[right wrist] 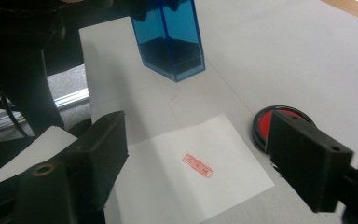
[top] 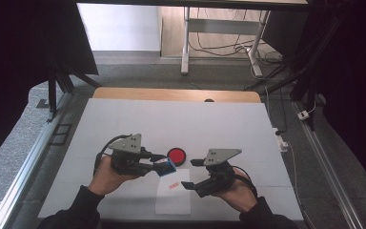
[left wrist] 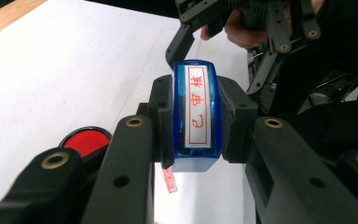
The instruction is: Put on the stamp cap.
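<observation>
The blue stamp (top: 166,166) sits clamped in my left gripper (top: 158,162), held off the table above the top edge of the white paper sheet (top: 173,202). From the high view, I see the red ink pad (top: 177,155) just beyond the stamp, round and flat on the white table cover (top: 124,119). My right gripper (top: 192,173) hovers over the sheet's right side with its jaws spread and nothing between them. Past the ink pad the cover lies bare up to the wooden table edge (top: 176,94), and there is open room to the left and right of both hands.

In the left gripper view, the stamp (left wrist: 196,114) is a translucent blue plastic block, squeezed on both flanks by the black jaws. Its white label carries red characters in a red frame. The ink pad (left wrist: 86,140) shows at lower left, glossy red in a black rim. The right gripper (left wrist: 242,42) stands just beyond the stamp.

In the right gripper view, my own jaws stand wide apart and empty. Between them lies the sheet (right wrist: 191,172), smooth and matte, bearing a small red rectangular stamp print (right wrist: 197,165). The stamp (right wrist: 170,39) hangs above the sheet's far edge, its dark underside showing through the clear blue walls. The ink pad (right wrist: 265,122) sits half hidden behind my right-hand jaw.
</observation>
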{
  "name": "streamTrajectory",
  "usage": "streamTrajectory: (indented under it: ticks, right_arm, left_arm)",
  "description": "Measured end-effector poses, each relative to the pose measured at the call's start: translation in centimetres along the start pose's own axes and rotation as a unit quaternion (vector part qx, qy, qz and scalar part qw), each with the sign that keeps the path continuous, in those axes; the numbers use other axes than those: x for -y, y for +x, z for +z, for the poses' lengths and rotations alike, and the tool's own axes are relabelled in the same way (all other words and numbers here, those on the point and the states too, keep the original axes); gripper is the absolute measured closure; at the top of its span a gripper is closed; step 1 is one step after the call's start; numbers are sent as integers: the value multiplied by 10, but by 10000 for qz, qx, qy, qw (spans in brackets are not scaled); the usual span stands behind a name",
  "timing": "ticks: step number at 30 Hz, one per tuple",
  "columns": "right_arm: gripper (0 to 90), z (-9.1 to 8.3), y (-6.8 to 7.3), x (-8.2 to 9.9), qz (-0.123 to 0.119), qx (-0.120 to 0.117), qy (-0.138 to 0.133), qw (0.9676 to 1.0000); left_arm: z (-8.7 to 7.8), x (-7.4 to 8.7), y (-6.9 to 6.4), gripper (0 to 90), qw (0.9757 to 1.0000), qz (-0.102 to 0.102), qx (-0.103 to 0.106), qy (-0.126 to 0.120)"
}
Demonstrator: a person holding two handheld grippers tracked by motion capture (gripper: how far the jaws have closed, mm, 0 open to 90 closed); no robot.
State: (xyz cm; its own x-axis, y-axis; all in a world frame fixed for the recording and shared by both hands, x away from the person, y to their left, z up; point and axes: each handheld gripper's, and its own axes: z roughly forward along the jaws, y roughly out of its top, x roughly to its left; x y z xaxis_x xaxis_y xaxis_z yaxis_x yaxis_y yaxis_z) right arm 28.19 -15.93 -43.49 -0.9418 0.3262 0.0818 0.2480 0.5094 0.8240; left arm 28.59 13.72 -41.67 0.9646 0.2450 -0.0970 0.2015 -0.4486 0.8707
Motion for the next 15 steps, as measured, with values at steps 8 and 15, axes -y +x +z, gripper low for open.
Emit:
streamTrajectory:
  ticks: [8,15]
  right_arm:
    - [110,-9,0,6,213,215,19,9995]
    - [73,-19,-1,17,329,405,70,9986]
  left_arm:
    - [-2,0,1,696,10000,-17,-79,-9]
    - [-3,0,1,696,9999,-23,-135,11]
